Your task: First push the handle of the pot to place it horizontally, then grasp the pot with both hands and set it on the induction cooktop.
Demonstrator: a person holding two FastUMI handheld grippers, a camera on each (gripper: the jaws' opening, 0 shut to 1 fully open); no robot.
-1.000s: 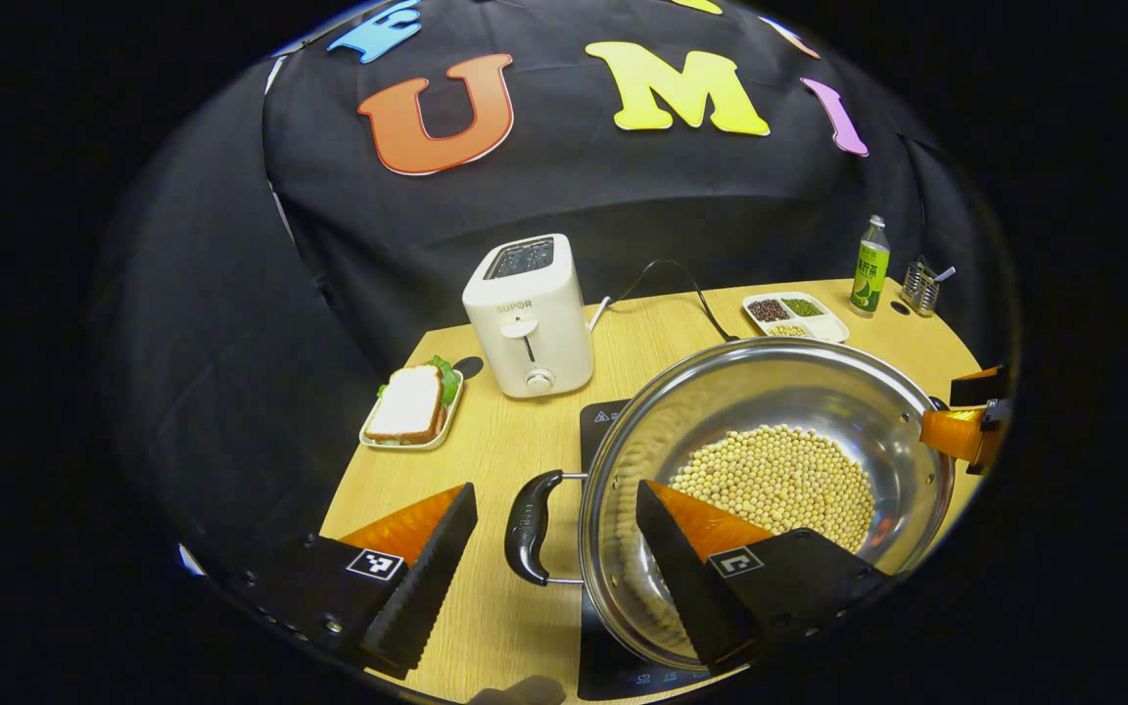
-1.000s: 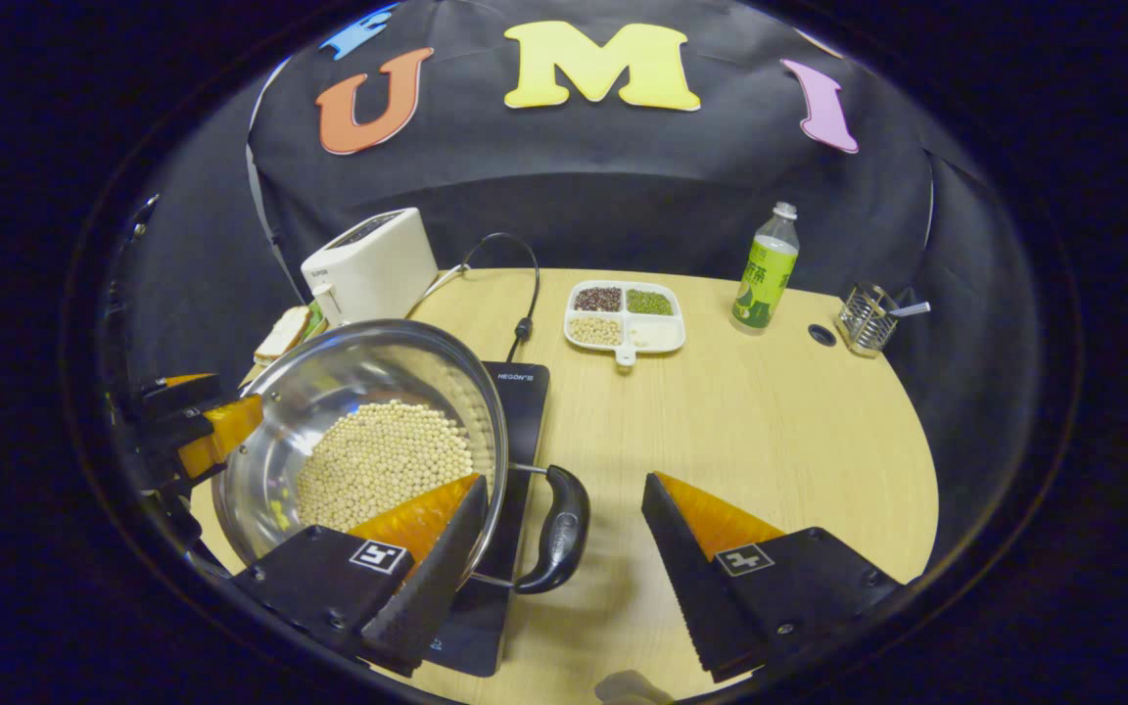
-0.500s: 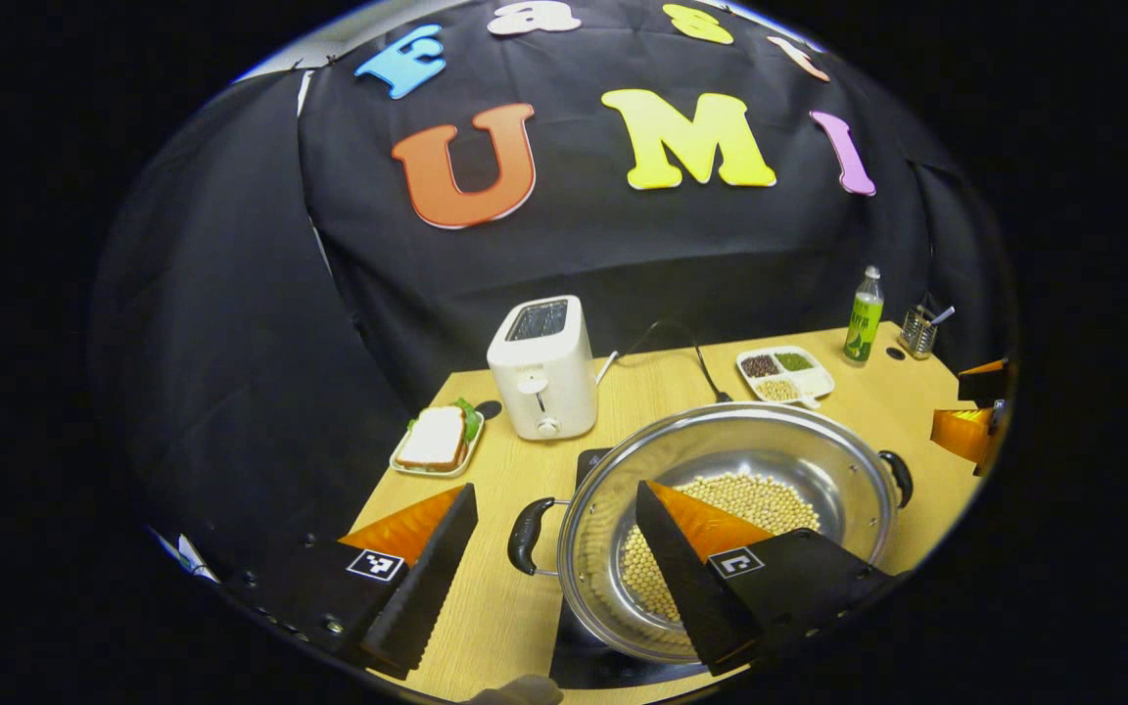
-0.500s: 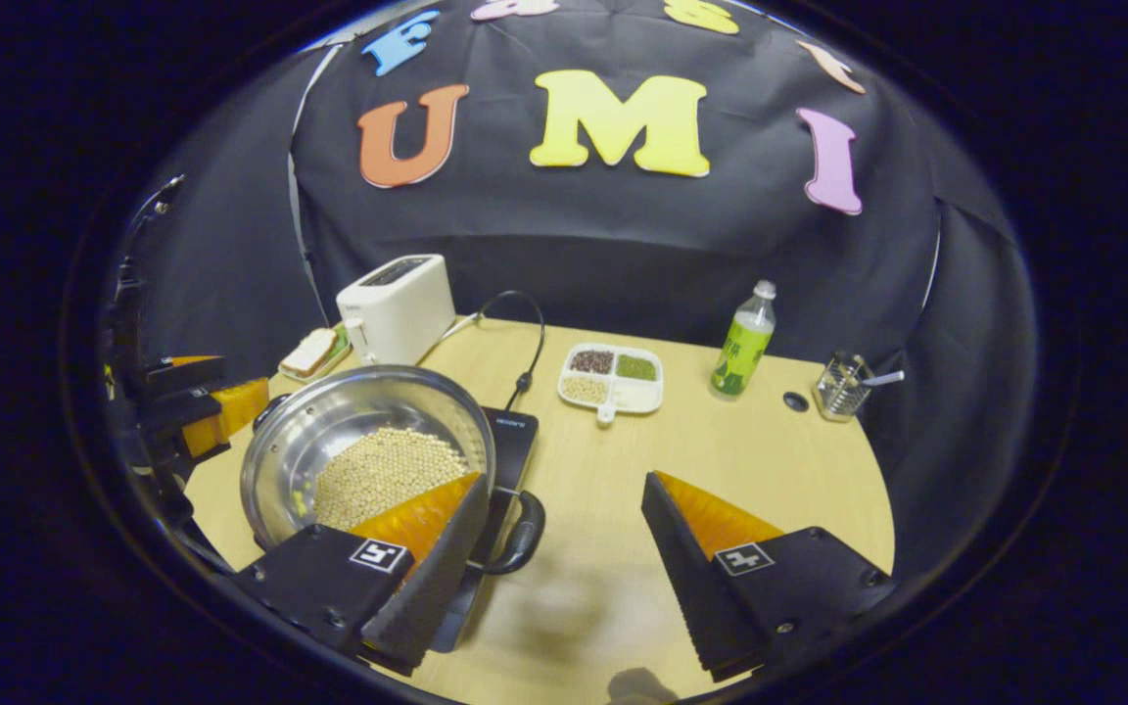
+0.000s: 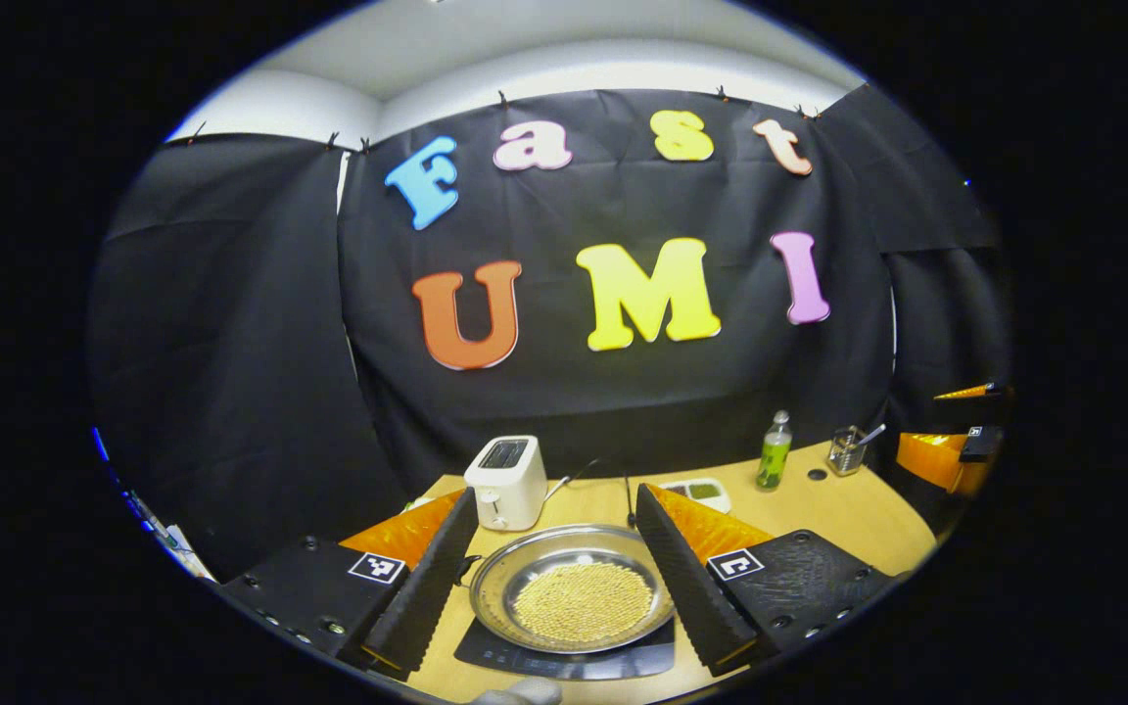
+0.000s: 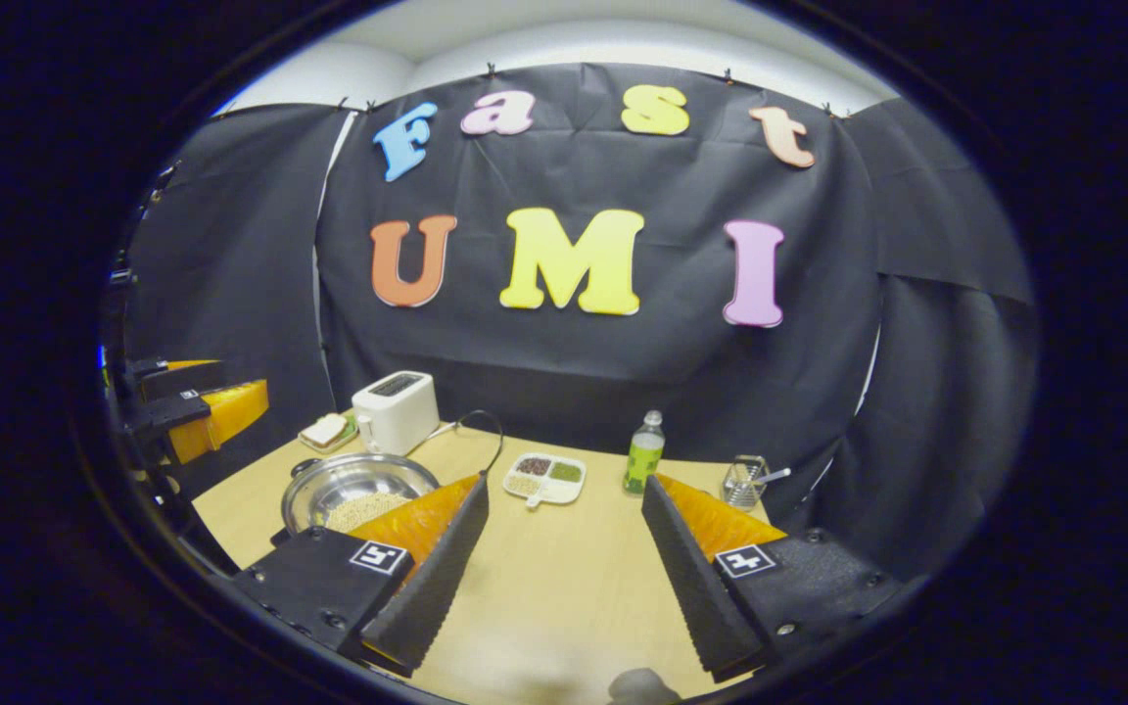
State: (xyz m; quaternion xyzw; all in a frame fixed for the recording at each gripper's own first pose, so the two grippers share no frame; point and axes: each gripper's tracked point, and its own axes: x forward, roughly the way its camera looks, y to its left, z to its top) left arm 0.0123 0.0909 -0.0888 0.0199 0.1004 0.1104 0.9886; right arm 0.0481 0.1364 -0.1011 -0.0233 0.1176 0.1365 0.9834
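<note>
Black cloth backs a wooden counter (image 6: 564, 578) where the pot (image 5: 571, 597) of beans sits on the cooktop (image 5: 564, 661), so the task looks done. Both tools hang above it with fingers spread wide and empty: the left hand-held gripper (image 5: 556, 563) over the pot, the right hand-held gripper (image 6: 564, 558) over bare wood. Little can go wrong unless a gripper dips and clips the rim, which I judge could slide the pot off the cooktop or spill beans. A toaster (image 6: 395, 411) and bottle (image 6: 643, 452) stand well apart
</note>
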